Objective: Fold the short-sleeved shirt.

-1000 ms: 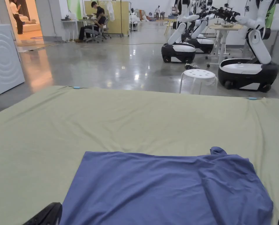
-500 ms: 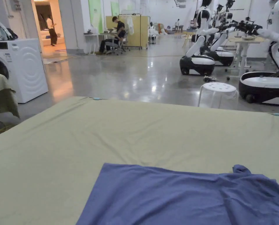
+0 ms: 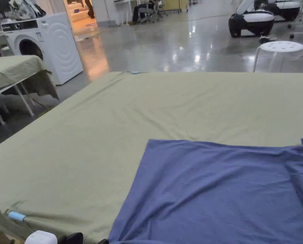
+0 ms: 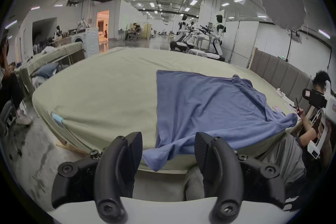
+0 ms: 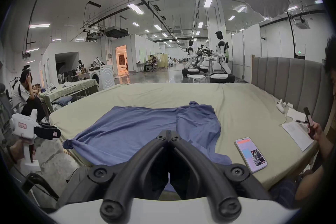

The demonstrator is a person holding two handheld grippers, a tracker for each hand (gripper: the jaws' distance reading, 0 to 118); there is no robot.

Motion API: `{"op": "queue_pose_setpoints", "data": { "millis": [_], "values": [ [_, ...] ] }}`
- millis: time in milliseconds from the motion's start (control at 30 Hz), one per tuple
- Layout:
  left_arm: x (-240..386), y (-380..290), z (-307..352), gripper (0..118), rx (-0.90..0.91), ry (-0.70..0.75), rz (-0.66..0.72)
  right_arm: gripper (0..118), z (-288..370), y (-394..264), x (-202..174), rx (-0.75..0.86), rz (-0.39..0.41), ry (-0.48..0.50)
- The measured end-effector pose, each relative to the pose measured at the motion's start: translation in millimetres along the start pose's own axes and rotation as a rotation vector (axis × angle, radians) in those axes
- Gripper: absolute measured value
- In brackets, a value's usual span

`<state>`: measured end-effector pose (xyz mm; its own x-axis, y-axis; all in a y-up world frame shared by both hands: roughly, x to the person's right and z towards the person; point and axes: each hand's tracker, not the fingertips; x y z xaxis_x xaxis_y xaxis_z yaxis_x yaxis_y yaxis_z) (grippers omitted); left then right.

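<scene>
We see the blue shirt (image 3: 217, 190) spread along the bed's (image 3: 84, 143) near edge, one corner drooping over it, no print readable. Our left gripper (image 4: 168, 146) has its jaws spread before that corner; our right gripper (image 5: 169, 134) has its jaws pressed together, empty.

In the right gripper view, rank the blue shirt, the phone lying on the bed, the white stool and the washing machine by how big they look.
1. Shirt
2. Phone
3. Washing machine
4. Stool

The phone is near, the washing machine far, so their apparent sizes are close.
</scene>
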<state>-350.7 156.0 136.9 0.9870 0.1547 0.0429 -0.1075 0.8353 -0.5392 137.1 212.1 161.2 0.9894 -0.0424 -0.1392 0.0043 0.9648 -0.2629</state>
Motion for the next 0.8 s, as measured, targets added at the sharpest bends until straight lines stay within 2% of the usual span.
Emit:
{"op": "queue_pose_setpoints", "data": {
  "millis": [233,367,433,467,533,600,667,767,800],
  "values": [
    [1,-5,-39,59,-0.083,-0.017,-0.064,0,-15,-5,4,-0.057,-0.056,0.002],
    [4,-7,-54,57,-0.129,-0.061,-0.064,0,-16,-6,1,-0.065,-0.05,0.002],
    [7,-10,-65,51,-0.171,-0.05,-0.073,0,-17,-7,1,-0.075,-0.038,-0.001],
    [9,-14,-69,42,-0.181,-0.043,-0.084,0,-17,-8,0,-0.079,-0.036,-0.002],
    [13,-18,-71,37,-0.171,-0.034,-0.1,0,-17,-9,1,-0.092,-0.035,-0.003],
    [12,-14,-70,15,-0.174,-0.043,-0.092,0,-17,-10,1,-0.097,-0.033,-0.007],
    [12,-12,-71,13,-0.189,-0.079,-0.03,0,-17,-11,3,-0.098,-0.04,-0.01],
    [12,-6,-73,12,-0.233,-0.053,-0.048,0,-17,-10,9,-0.103,-0.042,-0.028],
    [13,-5,-74,12,-0.233,-0.046,-0.042,7,-16,-9,13,-0.103,-0.044,-0.043]
  ]
}}
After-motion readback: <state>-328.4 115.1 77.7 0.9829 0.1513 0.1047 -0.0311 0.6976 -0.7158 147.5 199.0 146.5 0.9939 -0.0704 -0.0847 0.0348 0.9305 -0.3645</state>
